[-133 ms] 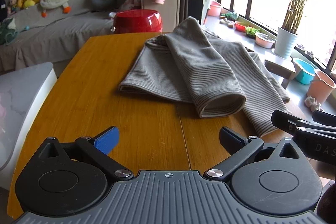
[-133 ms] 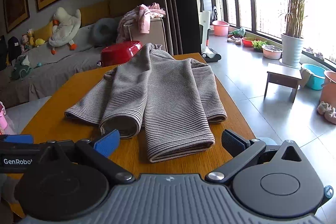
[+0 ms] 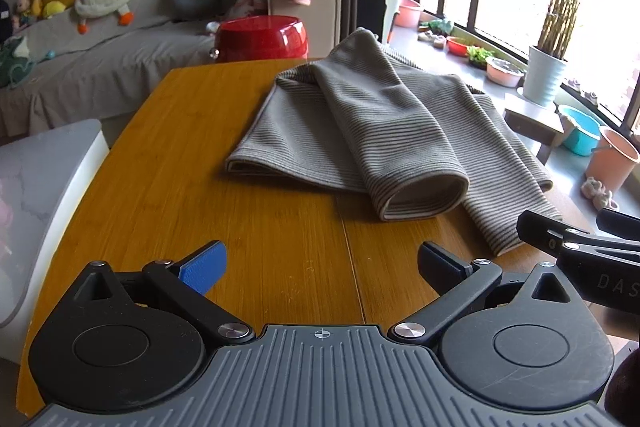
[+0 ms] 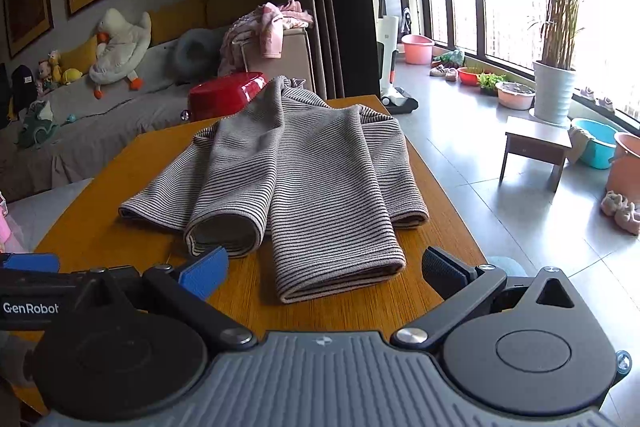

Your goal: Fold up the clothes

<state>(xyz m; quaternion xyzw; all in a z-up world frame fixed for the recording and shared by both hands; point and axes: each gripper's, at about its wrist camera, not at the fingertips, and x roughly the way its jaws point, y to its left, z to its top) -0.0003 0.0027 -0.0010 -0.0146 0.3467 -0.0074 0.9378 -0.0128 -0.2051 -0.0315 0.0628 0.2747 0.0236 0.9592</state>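
A grey striped garment (image 3: 384,131) lies on the wooden table (image 3: 200,163), both sleeves folded in over the body with their cuffs towards me; it also shows in the right wrist view (image 4: 304,179). My left gripper (image 3: 320,267) is open and empty, low over the table short of the left cuff. My right gripper (image 4: 324,267) is open and empty, just short of the right sleeve's cuff (image 4: 340,279). The right gripper shows at the right edge of the left wrist view (image 3: 576,243); the left gripper shows at the left edge of the right wrist view (image 4: 32,267).
A red basin (image 3: 262,37) stands beyond the table's far edge. A grey sofa (image 3: 80,67) with plush toys is behind. A white marble-patterned surface (image 3: 44,187) is at the left. A small stool (image 4: 536,147), tubs and a potted plant (image 4: 554,91) are on the floor at the right.
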